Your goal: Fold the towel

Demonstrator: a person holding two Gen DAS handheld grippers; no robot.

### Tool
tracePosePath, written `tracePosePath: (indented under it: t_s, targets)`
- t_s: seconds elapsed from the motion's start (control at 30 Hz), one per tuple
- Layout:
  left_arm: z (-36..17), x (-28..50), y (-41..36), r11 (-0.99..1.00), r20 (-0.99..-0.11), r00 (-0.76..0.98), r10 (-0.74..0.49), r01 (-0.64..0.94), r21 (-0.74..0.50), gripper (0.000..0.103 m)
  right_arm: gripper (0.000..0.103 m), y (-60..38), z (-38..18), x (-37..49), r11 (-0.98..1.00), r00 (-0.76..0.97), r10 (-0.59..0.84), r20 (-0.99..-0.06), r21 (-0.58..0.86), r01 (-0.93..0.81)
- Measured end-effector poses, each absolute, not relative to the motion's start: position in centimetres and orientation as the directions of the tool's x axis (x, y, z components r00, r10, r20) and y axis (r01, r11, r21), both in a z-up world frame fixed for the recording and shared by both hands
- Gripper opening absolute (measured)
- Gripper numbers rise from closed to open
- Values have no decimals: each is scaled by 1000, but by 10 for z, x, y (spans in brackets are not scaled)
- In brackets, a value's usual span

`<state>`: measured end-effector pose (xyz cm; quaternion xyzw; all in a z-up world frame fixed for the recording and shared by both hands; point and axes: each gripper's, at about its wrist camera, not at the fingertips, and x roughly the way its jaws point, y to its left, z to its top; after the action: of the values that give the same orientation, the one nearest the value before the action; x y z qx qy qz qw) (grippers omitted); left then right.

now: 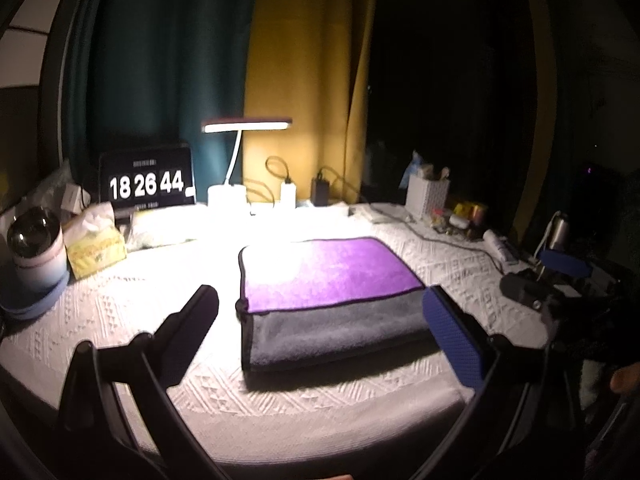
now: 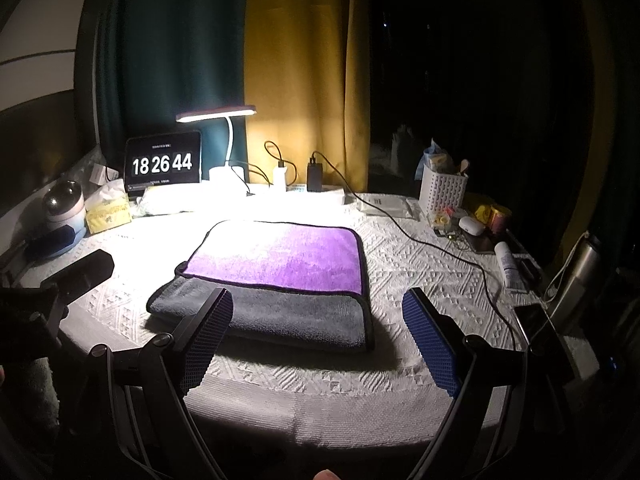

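A towel (image 1: 328, 280), purple on top and grey beneath, lies folded on the white textured tablecloth (image 1: 140, 312). It also shows in the right wrist view (image 2: 280, 272), its purple layer folded back from the grey front strip. My left gripper (image 1: 320, 312) is open and empty, held above the towel's near edge, fingers to either side. My right gripper (image 2: 318, 312) is open and empty over the towel's near right part. The right gripper's blue pad (image 1: 564, 262) shows at the far right of the left wrist view; the left gripper's finger (image 2: 80, 272) shows at the left of the right wrist view.
At the back stand a lit desk lamp (image 2: 224, 140), a clock display (image 2: 162, 164), chargers with cables (image 2: 314, 176) and a white basket (image 2: 442, 196). A tissue box (image 1: 96, 244) and round jar (image 1: 34, 248) sit left. Small items, a metal bottle (image 2: 576, 276) and a phone (image 2: 536, 320) sit right.
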<state>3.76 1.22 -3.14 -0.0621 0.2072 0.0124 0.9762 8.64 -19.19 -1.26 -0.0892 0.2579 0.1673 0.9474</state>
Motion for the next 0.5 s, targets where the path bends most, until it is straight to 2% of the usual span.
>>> tracePosePath:
  t_s: [0.43,0.5]
  targets:
    - [-61,80,24,988,-511,859,-4,-76,-135,102,88,-197,-36,128,927,765,269,-585,-58,-371]
    - [-65,88,27,986,-527,850,-6,-84,-146,102,85,-197,-40,136,926,755,268,-599,-55,-373]
